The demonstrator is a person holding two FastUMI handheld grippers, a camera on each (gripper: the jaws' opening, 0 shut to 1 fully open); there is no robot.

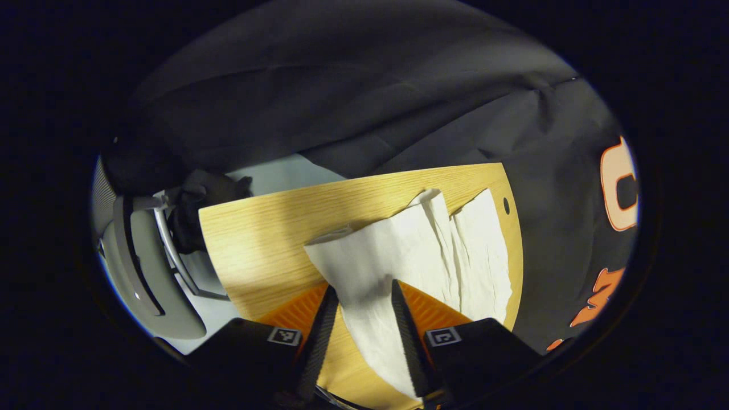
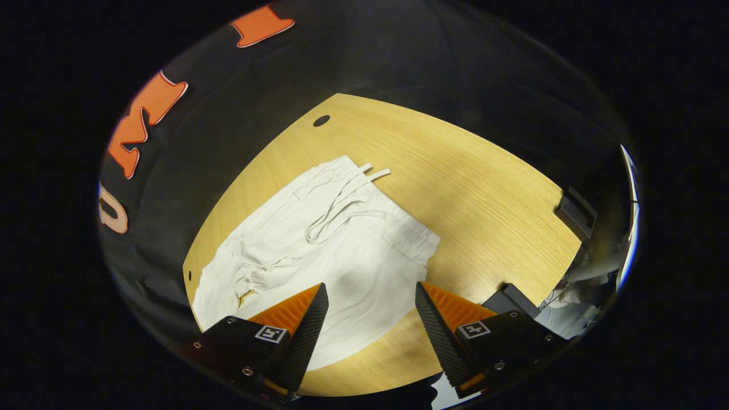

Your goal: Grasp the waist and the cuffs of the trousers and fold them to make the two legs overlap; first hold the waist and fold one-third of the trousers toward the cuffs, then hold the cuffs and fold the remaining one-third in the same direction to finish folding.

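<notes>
White trousers [image 2: 342, 250] lie on the wooden table [image 2: 467, 188], waistband and drawstring [image 2: 342, 208] facing up. My right gripper [image 2: 371, 310] hovers open just above the trousers near the waist, with nothing pressed between its fingers. In the left gripper view the two legs [image 1: 433, 250] stretch away across the table [image 1: 267, 239]. The near leg end has a slightly raised lip and runs in between the fingers of my left gripper [image 1: 364, 307]. Those fingers straddle the cuff with a gap. Bare table shows beside the cloth lower down, so the left gripper is open.
Black cloth walls surround the table on the far sides. A grey and white chair or stand [image 1: 142, 256] with a dark garment sits off the table's left edge. Small black fittings [image 2: 575, 213] sit at the table's right edge, with a round hole [image 2: 321, 121] near the far corner.
</notes>
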